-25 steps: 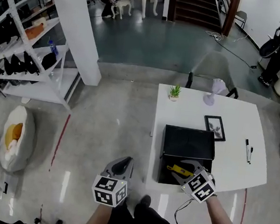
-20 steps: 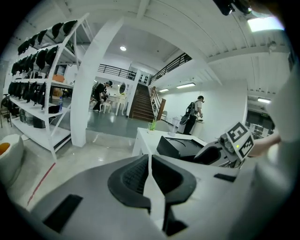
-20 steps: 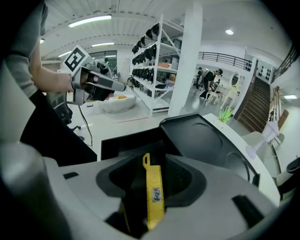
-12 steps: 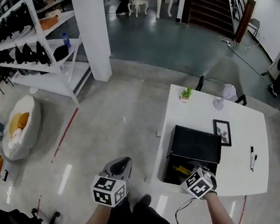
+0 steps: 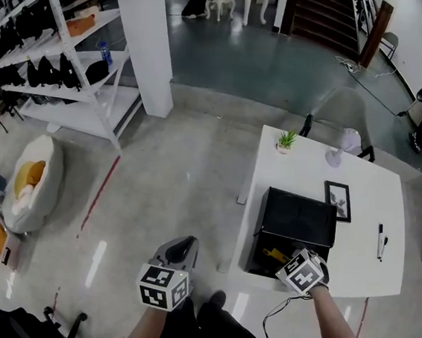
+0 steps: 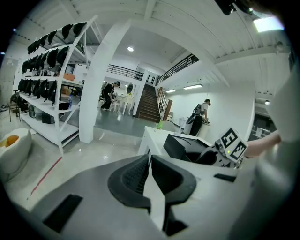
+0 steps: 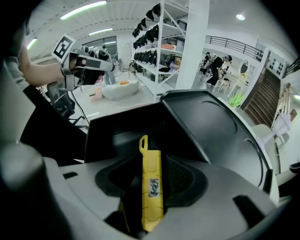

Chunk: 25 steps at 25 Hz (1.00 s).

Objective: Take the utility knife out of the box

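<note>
The right gripper (image 7: 152, 169) has its jaws spread wide, and the yellow utility knife (image 7: 151, 187) stands between them, lengthways along the gripper's own line and, as far as I can judge, pressed by neither pad. The knife lies inside the open black box (image 7: 117, 133), near the edge closest to the person, with the raised lid (image 7: 213, 126) behind it. The step in hand looks like the pinch before the lift. To do it well, the jaws should close squarely on the knife's two long sides, about the middle of the handle where the label sits and not at the hooked end, so that it doesn't pivot or slip as it rises. The gripper points steeply down into the box, so I'd keep the tips low enough to take the body fully yet clear of the front wall, then lift straight up until the knife clears the rim before carrying it over the white table (image 5: 365, 199). The lid is close behind, so drifting that way risks a knock. The left gripper (image 6: 149, 161) hangs over the floor, well apart from the box, jaws pressed together on nothing; it could steady the box if it shifts
</note>
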{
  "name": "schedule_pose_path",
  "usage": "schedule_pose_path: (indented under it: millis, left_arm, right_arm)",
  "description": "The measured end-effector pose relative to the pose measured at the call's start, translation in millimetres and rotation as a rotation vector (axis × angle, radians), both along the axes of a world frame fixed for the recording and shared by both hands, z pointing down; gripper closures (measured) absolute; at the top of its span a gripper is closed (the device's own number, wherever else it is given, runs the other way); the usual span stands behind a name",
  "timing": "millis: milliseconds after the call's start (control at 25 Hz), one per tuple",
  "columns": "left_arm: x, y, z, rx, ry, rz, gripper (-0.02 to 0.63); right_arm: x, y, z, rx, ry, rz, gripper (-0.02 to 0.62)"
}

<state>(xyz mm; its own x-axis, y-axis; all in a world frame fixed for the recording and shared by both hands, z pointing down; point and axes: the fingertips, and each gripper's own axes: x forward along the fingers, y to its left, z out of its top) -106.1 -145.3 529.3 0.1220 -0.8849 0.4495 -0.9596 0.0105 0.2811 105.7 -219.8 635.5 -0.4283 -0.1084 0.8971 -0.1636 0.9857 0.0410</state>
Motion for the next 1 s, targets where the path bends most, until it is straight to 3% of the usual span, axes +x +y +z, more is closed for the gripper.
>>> schedule_pose_path:
  millis: [400,520,1000]
  left_arm:
    - [6.9,2.8,5.5,-0.003,0.016,0.016,0.581]
    - [8.3,3.4,5.0,-0.002,0.02,0.024,0.581]
    - [5.6,5.8,0.9,0.005,0.017,0.042,0.581]
  right_arm:
    - [-1.9,4.6,1.4,-0.064,-0.008,-0.014,0.44]
    - [-3.3,9.6,1.5,-0.053,-0.001,-0.041,0.472]
    - [-2.2,14.9,-0.8,0.027,-0.001,-0.059,0.478]
